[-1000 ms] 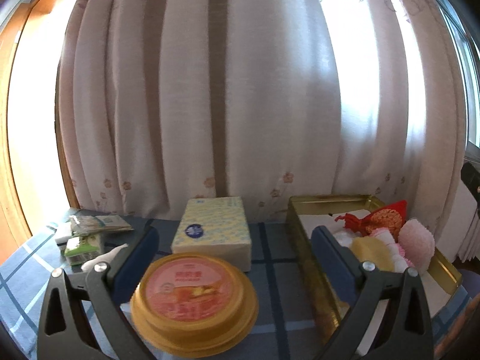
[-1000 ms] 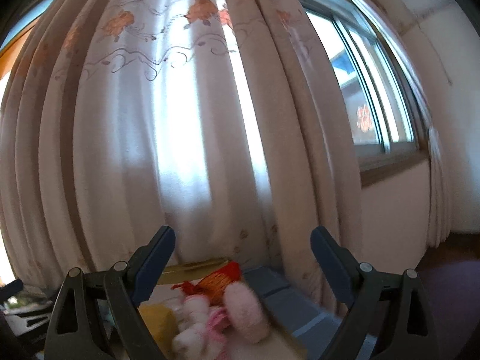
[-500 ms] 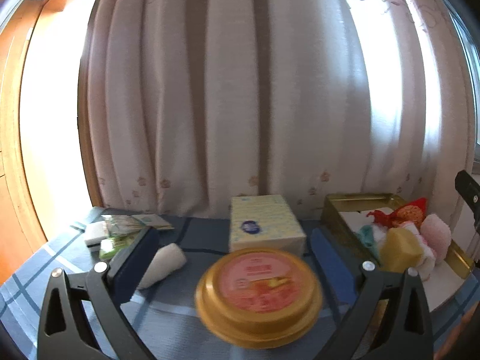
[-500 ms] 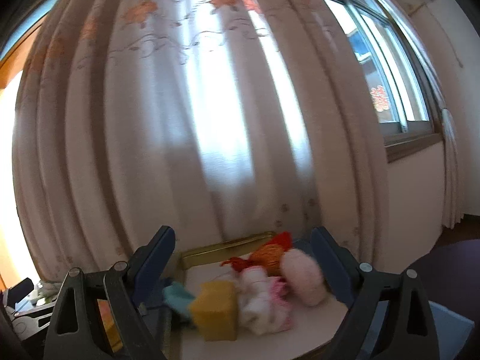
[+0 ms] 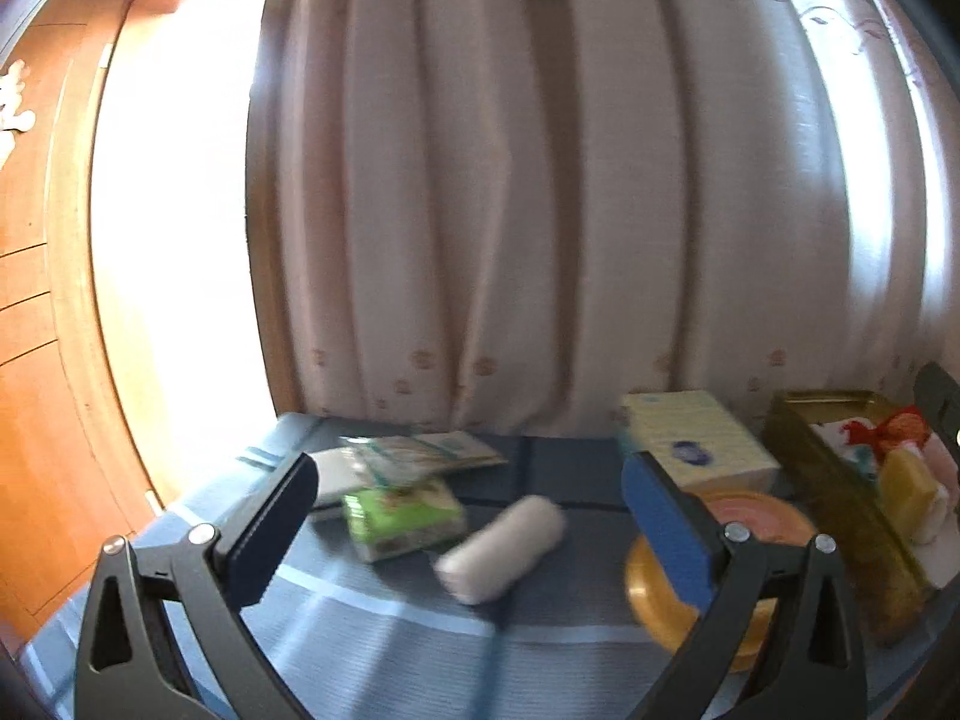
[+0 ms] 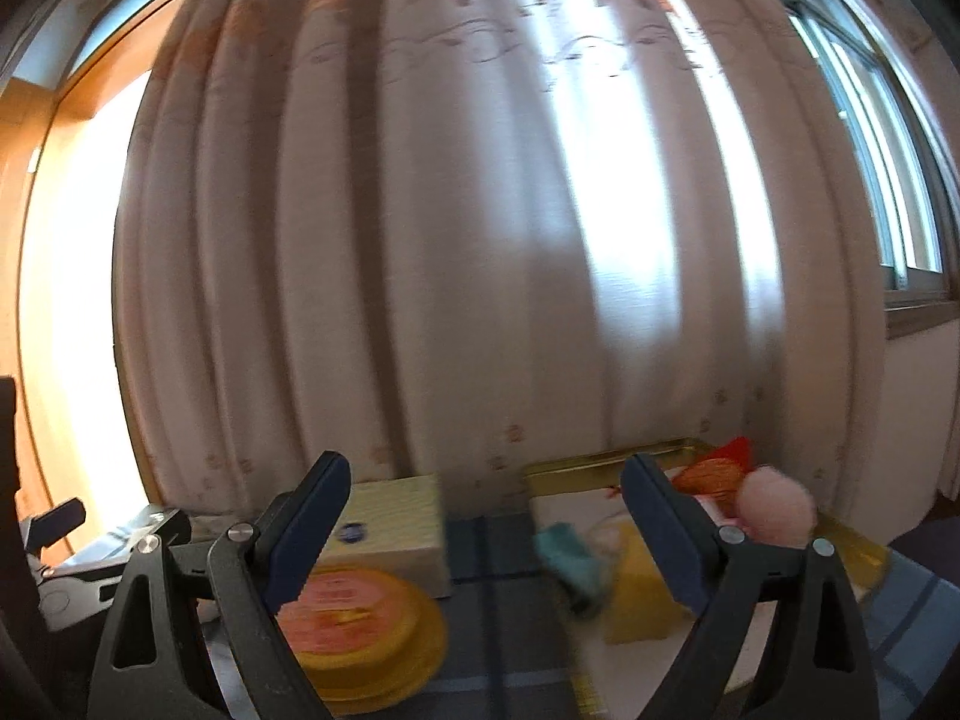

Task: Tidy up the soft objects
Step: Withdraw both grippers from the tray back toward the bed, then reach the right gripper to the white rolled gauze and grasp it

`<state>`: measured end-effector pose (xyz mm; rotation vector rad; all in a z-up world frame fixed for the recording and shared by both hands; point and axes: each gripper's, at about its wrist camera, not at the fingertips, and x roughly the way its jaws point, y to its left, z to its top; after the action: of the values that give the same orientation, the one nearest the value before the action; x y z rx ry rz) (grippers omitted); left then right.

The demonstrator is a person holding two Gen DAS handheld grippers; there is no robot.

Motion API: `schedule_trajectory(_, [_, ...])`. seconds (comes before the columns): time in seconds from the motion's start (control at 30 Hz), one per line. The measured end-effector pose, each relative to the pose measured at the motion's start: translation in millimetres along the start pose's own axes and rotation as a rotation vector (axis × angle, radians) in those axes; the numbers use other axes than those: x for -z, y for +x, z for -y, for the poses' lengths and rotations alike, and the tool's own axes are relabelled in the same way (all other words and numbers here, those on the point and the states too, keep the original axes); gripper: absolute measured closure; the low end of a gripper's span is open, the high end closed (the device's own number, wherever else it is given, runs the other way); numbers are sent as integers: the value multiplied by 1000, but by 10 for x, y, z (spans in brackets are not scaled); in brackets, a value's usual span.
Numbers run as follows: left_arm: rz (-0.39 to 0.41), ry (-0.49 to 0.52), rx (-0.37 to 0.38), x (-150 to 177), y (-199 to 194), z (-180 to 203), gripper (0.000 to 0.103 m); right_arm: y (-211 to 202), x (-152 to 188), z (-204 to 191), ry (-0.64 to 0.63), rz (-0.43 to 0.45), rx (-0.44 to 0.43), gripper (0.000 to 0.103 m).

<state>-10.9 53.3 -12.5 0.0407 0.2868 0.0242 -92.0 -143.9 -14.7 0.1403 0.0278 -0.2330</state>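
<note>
A rolled white cloth (image 5: 501, 547) lies on the blue checked tablecloth (image 5: 372, 624), between the wide-apart fingers of my left gripper (image 5: 468, 498), which is open and holds nothing. Left of the roll sits a green packet (image 5: 405, 515). At the right a gold tin tray (image 5: 840, 501) holds a yellow sponge (image 5: 909, 492), a red pouch (image 5: 888, 429) and other soft items. In the right wrist view my right gripper (image 6: 486, 510) is open and empty above the table, with the gold tin tray (image 6: 600, 467), yellow sponge (image 6: 639, 594), teal cloth (image 6: 570, 558) and pink puff (image 6: 777, 510) ahead.
A yellow tissue box (image 5: 696, 441) (image 6: 393, 519) stands before the curtain. In front of it is a round gold-rimmed container with a pink lid (image 5: 756, 525) (image 6: 354, 606). Flat packets (image 5: 432, 453) lie at the back left. A wooden door frame (image 5: 66, 300) is left.
Both views have swung left. In the left wrist view the white roll and green packet came between the fingers, the round container slid right. In the right wrist view the tissue box and round container appeared.
</note>
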Motion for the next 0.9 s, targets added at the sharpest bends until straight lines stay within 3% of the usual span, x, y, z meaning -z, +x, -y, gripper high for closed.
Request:
schedule_trajectory(0.47, [-20, -91, -209, -74, 245, -892, 1, 244, 148, -912, -108, -134, -204, 10])
schedule_trajectory(0.6, [-42, -132, -280, -95, 358, -1066, 1, 402, 227, -1214, -157, -210, -262, 10])
schedule_trajectory(0.73, [-51, -151, -305, -104, 426, -1138, 1, 528, 282, -1525, -225, -268, -301, 10])
schedule_trajectory(0.9, [-66, -195, -339, -108, 512, -1253, 1, 804, 414, -1853, -295, -421, -343, 10])
